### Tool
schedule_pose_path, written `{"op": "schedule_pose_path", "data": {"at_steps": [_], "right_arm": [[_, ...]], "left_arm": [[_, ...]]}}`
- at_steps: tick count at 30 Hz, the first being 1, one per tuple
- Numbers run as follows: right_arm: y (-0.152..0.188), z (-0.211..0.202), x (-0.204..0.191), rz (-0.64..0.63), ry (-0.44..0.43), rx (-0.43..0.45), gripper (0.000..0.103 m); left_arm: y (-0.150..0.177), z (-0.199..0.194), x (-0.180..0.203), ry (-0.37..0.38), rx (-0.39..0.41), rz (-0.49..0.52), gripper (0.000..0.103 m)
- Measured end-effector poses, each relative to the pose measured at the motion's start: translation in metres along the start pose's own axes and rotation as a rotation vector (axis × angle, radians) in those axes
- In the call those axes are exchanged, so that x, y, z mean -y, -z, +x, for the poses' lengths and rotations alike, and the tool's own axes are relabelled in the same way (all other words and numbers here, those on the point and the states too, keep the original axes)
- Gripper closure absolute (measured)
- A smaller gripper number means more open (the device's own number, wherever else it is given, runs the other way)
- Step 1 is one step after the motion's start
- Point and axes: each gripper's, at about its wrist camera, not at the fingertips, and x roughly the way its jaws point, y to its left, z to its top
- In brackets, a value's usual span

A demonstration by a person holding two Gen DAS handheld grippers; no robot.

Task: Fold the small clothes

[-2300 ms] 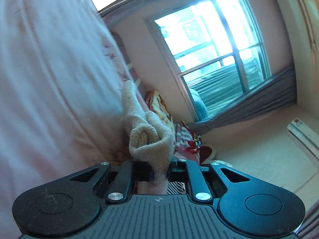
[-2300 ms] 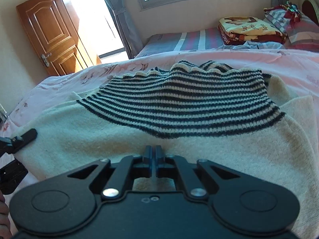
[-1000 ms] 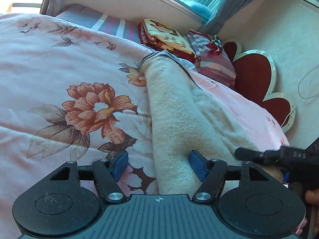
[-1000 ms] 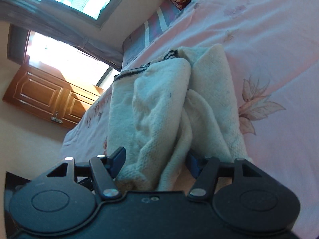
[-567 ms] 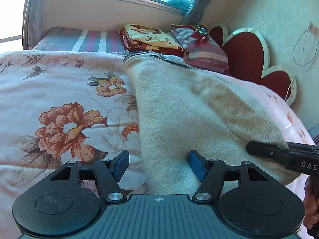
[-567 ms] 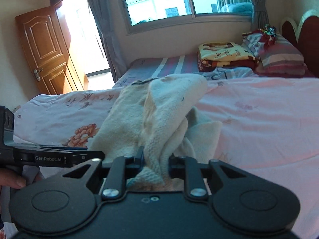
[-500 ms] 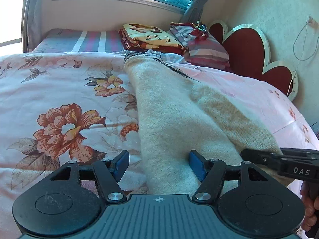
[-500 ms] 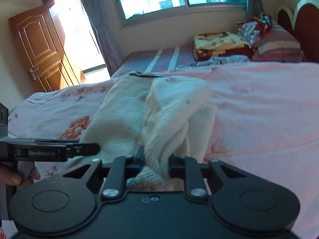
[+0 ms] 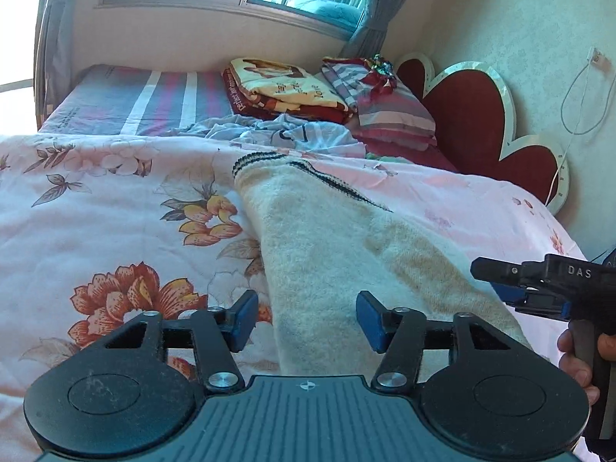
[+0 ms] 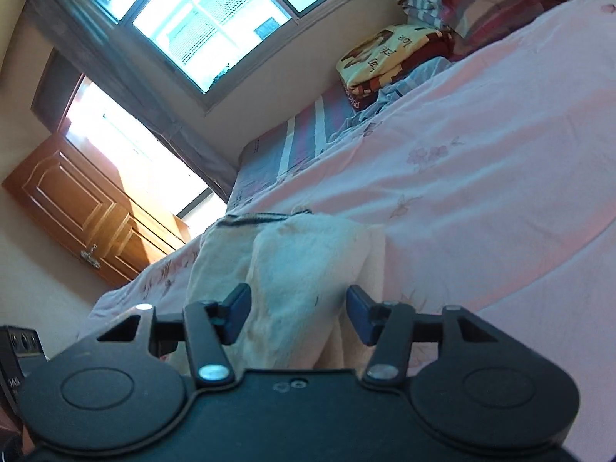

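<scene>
A cream knitted sweater with black-striped edging lies folded lengthwise on the pink floral bedspread. My left gripper is open, its blue pads either side of the sweater's near end, holding nothing. My right gripper is open too, tilted, its pads straddling the near end of the sweater. The right gripper also shows in the left wrist view, at the sweater's right edge, held by a hand.
Folded blankets and striped pillows are stacked at the head of the bed by a red headboard. A crumpled pale cloth lies beyond the sweater. A wooden door and a window stand behind.
My right gripper was shut on the sweater's near end half a second ago; it has let go and rolled to one side. The sweater now lies flatter. My left gripper stays open.
</scene>
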Motion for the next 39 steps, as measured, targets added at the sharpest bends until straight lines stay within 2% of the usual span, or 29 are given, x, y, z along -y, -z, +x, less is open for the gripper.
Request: {"op": "schedule_pose_path", "data": {"at_steps": [1,3,4,6,9,11,12,14,17,20,23,26,30,32,34,37,39], "right_arm": [[-0.002,0.005,-0.001,-0.017,0.005,-0.005,0.083],[0.000,0.010,-0.010,-0.117,0.037,0.008,0.092],[0.003,0.014,-0.014,-0.184,0.083,0.009,0.093],[0.011,0.025,-0.012,-0.255,0.176,-0.023,0.093],[0.017,0.024,-0.010,-0.271,0.178,-0.019,0.092],[0.017,0.012,-0.018,-0.285,0.186,0.004,0.084],[0.018,0.003,-0.024,-0.305,0.194,0.034,0.076],[0.024,-0.018,-0.036,-0.348,0.167,0.081,0.075],[0.039,-0.048,-0.056,-0.445,0.101,0.102,0.079],[0.062,-0.068,-0.070,-0.544,0.067,0.099,0.079],[0.083,-0.076,-0.077,-0.637,0.047,0.070,0.080],[0.099,-0.069,-0.077,-0.708,0.093,0.026,0.080],[0.100,-0.063,-0.061,-0.665,0.154,0.008,0.085],[0.100,-0.057,-0.049,-0.629,0.165,-0.011,0.077],[0.104,-0.051,-0.038,-0.593,0.141,-0.024,0.077],[0.101,-0.059,-0.038,-0.549,0.124,0.006,0.077],[0.094,-0.072,-0.043,-0.538,0.115,0.063,0.076]], "left_arm": [[-0.001,0.006,0.000,-0.020,-0.014,0.007,0.049],[0.002,0.019,0.000,-0.057,-0.049,0.036,0.049],[0.004,0.023,0.000,-0.061,-0.052,0.043,0.049],[0.007,0.024,-0.003,-0.040,-0.050,0.020,0.048],[0.008,0.021,-0.002,-0.041,-0.041,0.044,0.047],[0.009,0.006,0.004,-0.059,0.006,0.074,0.047],[0.011,-0.003,0.008,-0.074,0.034,0.091,0.047],[0.018,-0.028,0.013,-0.048,0.103,0.101,0.047],[0.035,-0.055,0.023,0.035,0.152,0.138,0.048],[0.055,-0.065,0.045,0.073,0.139,0.225,0.048],[0.070,-0.066,0.058,0.067,0.113,0.279,0.047],[0.079,-0.065,0.061,0.042,0.099,0.291,0.047],[0.083,-0.067,0.061,0.023,0.087,0.319,0.047],[0.089,-0.065,0.065,0.005,0.081,0.368,0.047],[0.094,-0.065,0.070,-0.007,0.086,0.403,0.047],[0.089,-0.068,0.070,-0.008,0.084,0.414,0.047],[0.079,-0.080,0.065,-0.007,0.134,0.380,0.047]]}}
